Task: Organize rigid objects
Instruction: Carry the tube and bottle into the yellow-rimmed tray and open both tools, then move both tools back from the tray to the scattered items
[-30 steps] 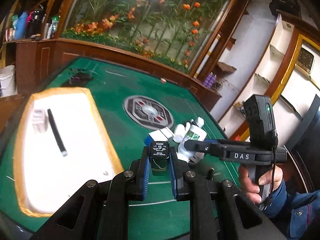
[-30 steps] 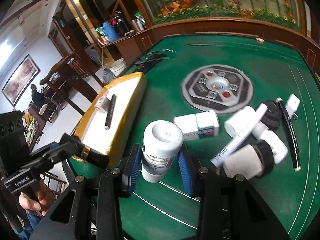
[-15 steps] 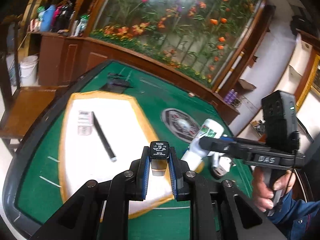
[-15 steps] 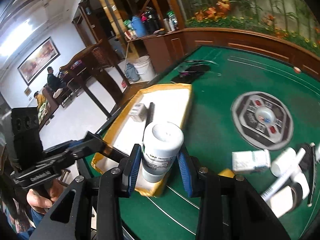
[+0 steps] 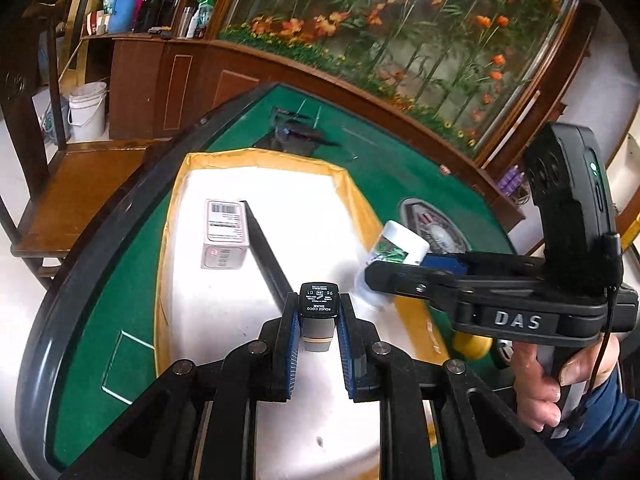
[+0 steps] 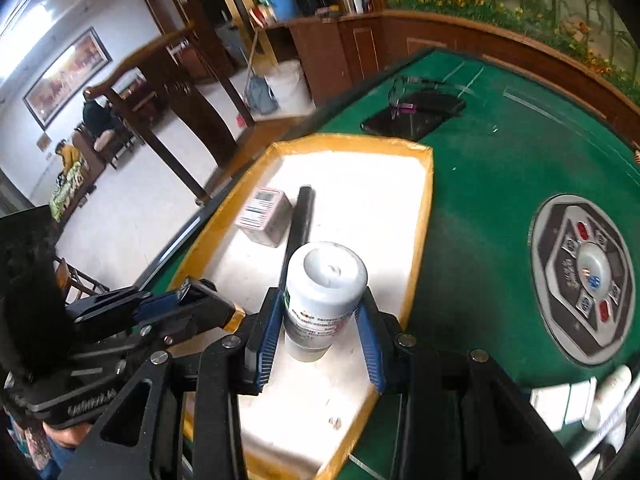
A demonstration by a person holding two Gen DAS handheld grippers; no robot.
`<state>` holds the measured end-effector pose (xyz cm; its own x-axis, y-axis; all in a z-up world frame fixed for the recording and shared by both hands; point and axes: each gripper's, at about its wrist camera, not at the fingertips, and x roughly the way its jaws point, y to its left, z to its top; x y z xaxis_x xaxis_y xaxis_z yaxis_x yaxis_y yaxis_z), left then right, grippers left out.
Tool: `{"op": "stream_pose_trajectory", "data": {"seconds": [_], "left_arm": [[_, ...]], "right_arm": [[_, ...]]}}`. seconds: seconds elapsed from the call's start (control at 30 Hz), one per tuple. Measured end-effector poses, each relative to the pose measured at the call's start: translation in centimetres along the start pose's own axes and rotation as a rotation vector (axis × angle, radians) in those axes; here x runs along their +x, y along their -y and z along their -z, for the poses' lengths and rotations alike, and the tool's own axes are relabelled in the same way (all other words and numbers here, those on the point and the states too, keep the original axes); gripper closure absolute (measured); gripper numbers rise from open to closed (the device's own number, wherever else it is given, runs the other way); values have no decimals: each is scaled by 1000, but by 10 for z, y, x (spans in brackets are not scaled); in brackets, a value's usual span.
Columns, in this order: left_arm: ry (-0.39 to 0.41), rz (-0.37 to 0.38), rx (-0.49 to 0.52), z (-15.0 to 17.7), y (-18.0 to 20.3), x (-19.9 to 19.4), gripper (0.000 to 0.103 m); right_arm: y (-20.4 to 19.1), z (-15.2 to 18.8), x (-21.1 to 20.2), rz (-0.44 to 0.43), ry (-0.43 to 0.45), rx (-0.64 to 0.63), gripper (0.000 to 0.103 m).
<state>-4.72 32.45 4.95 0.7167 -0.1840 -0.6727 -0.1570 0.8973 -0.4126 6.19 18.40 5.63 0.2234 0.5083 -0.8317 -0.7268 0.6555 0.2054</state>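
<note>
surface: green felt table [image 6: 480, 184], white tray [image 6: 360, 184] with yellow rim
left gripper [image 5: 318, 316]: clamped on lipstick tube [image 5: 319, 312], over tray
right gripper [image 6: 320, 316]: grasping pill bottle [image 6: 324, 288], over tray at 6 o'clock of pen [image 6: 300, 216]
step: carry-to-tray
next: lower, release on bare tray floor, clear of box [image 6: 262, 216]

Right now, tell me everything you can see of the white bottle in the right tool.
The white bottle is a plastic-looking cylinder with a plain white cap and a printed label with a green patch; its text is unreadable. It stands roughly upright between the right tool's blue pads, clamped at the sides, above the white tray with the yellow rim.
</note>
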Motion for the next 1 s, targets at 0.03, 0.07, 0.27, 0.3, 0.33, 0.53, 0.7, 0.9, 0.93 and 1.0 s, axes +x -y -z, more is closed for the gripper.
{"op": "stream_pose_trajectory", "data": {"seconds": [0.03, 0.07, 0.27, 0.3, 0.33, 0.53, 0.7, 0.9, 0.93, 1.0], "left_arm": [[-9, -7, -2, -2, -2, 4, 85], [-9, -8, -4, -5, -5, 6, 85], [-54, -18, -32, -22, -15, 27, 85], [-63, -17, -40, -23, -17, 31, 85], [-69, -16, -50, -26, -19, 35, 85], [-86, -3, -86, -30, -25, 46, 85], [-99, -14, -95, -29, -25, 49, 85], [-75, -15, -90, -29, -22, 43, 44], [-65, -9, -94, -28, -21, 41, 41], [-52, -7, -87, -27, -17, 35, 41]], "right_arm": [[2, -4, 6, 4, -11, 0, 67], [2, -8, 11, 10, -21, -1, 67], [14, -27, 38, 3, -54, 60, 67], [15, -30, 40, -1, -56, 70, 68], [16, -34, 44, -3, -61, 79, 68], [30, -50, 66, -30, -99, 160, 68], [32, -58, 74, -24, -97, 188, 68], [25, -60, 72, 1, -47, 153, 59], [22, -60, 69, 12, -29, 134, 54], [21, -59, 61, 25, 5, 110, 51]]}}
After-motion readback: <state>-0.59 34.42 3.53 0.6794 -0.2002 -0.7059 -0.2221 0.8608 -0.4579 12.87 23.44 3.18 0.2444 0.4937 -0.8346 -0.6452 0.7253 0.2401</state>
